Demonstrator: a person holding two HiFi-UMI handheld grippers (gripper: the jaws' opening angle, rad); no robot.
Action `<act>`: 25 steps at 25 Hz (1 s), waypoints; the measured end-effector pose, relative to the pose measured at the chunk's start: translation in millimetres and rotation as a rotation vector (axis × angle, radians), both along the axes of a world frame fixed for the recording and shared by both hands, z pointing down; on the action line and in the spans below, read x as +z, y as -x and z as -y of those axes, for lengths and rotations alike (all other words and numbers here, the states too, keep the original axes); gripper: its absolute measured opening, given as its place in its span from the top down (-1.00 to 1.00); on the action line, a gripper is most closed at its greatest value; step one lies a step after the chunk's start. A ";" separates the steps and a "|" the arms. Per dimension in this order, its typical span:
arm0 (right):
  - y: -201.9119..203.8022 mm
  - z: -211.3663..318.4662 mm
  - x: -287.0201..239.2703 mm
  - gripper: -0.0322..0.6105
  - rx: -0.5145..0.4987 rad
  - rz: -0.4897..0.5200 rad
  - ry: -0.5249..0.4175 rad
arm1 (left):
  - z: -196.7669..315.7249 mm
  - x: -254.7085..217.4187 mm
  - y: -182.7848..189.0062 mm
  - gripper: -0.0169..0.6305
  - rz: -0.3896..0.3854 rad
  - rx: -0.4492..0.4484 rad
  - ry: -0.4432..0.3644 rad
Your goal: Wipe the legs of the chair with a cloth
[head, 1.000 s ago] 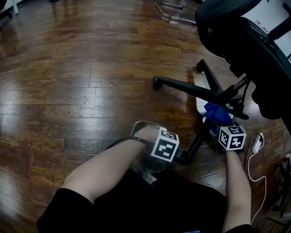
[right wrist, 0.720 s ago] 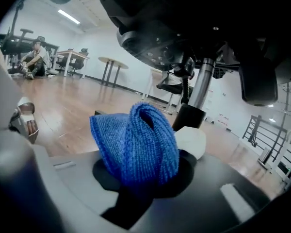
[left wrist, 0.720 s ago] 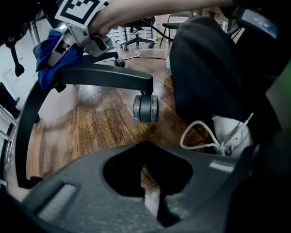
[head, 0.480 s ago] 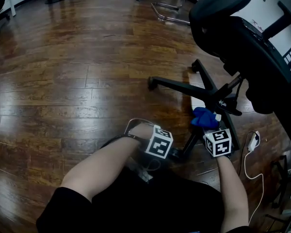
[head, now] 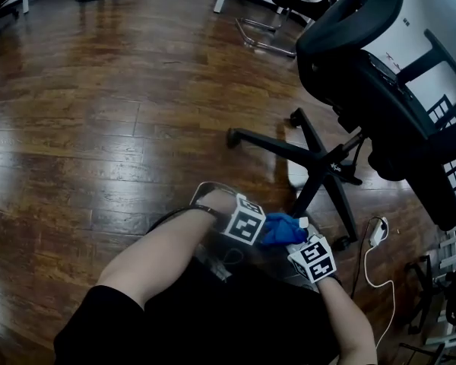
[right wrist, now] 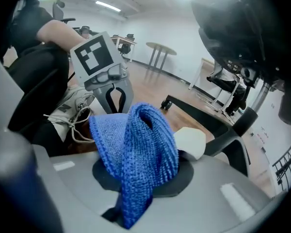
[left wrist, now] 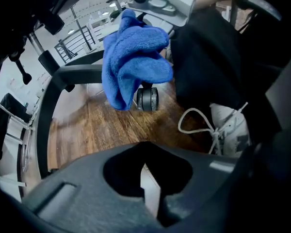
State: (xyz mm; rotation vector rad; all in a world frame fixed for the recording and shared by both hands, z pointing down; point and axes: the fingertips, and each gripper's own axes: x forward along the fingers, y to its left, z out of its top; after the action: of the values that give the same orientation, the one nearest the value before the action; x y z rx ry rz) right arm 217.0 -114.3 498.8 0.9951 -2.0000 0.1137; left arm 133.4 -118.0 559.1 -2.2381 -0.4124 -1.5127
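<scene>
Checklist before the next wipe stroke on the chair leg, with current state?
1. Cloth gripped: ok. The right gripper is shut on the blue cloth, which is bunched between its jaws.
2. Left gripper free: ok. It is shut with nothing between its jaws.
3. Cloth on leg: cannot tell. In the left gripper view it hangs in front of the caster, but contact isn't visible.
4. Leg reachable: ok. The nearest chair leg runs toward both grippers, uncovered.
5. Floor cable: ok. The white cable lies beside another leg, off this one.
</scene>
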 end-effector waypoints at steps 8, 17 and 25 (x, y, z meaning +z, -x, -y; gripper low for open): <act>-70.6 112.3 -38.9 0.62 0.266 0.227 -0.117 | -11.8 -0.6 -18.9 0.94 -0.077 0.029 0.079; -110.5 171.5 -65.9 0.62 0.395 0.266 -0.282 | -21.2 16.5 -22.4 0.94 -0.066 0.047 0.133; -33.8 69.3 -21.1 0.62 0.154 0.149 -0.099 | -16.1 11.2 -11.6 0.94 -0.050 0.019 0.087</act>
State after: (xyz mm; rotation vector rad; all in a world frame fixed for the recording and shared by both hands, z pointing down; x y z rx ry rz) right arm 250.8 -183.6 477.7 1.2354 -2.0786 0.1784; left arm 144.9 -101.8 570.3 -2.3264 -0.4913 -1.4515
